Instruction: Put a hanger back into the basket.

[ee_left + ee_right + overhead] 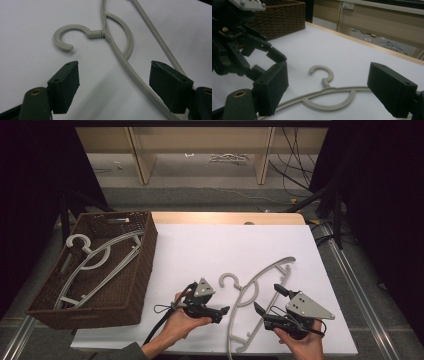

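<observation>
Both tools, left (226,310) and right (257,308), are held apart, unclamped. Hanger (260,285) lies between, hook at twelve o'clock. Its thin arm could be missed and skidded across the bench (210,245).

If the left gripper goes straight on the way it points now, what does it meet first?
Most likely the arm of the grey hanger on the white table, just below its hook; the left gripper has open jaws.

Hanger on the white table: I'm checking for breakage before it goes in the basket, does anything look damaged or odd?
Nothing stands out. The hanger lies flat on the table, hook and arms whole as far as visible.
</observation>
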### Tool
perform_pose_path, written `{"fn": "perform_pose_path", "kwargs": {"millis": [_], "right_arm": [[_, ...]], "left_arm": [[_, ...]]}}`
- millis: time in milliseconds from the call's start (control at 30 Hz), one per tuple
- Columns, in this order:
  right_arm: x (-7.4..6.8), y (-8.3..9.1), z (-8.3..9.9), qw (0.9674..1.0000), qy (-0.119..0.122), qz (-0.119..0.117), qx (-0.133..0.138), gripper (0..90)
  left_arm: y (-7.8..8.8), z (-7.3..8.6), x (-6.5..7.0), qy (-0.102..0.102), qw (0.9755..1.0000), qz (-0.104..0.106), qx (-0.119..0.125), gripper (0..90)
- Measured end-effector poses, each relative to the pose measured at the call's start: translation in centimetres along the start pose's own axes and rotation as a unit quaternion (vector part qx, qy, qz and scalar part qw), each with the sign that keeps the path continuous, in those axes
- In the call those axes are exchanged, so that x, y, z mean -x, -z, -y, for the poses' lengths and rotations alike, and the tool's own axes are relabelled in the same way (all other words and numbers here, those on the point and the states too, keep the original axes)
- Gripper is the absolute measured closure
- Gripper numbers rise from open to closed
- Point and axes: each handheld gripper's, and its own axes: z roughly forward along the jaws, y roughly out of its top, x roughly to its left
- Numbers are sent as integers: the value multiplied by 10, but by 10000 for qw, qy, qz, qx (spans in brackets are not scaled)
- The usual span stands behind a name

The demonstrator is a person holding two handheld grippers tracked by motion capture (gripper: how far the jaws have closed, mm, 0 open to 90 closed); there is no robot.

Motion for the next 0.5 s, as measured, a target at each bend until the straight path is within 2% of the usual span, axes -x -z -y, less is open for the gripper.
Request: {"fn": "perform_pose_path", "kwargs": {"millis": [67,133,200,267,300,367,400,467,500], "right_arm": [[0,0,0,10000,2,-7,4,181],[0,0,0,10000,-3,-13,-4,180],[-1,1,0,10000,-86,-41,-26,180],[-1,0,0,10000,-89,-32,-5,180],[0,0,0,10000,-4,-14,8,181],[-1,0,0,10000,-86,-27,-2,181],[0,0,-1,10000,-13,3,60,181],[1,0,0,10000,-9,6,55,181],[1,0,0,10000,-5,14,65,180]], "left_arm": [[-7,-1,4,-84,9999,8,-78,246],[-13,-2,9,-262,9995,-13,-179,254],[-17,-3,12,-340,9992,-37,-227,262],[-22,-4,12,-330,9991,29,-281,286],[-25,-5,12,-316,9990,26,-307,290],[-29,-6,12,-393,9986,2,-361,310],[-31,-7,12,-483,9980,9,-407,314],[-36,-7,13,-425,9981,47,-452,334],[-37,-8,12,-549,9973,21,-481,346]]}}
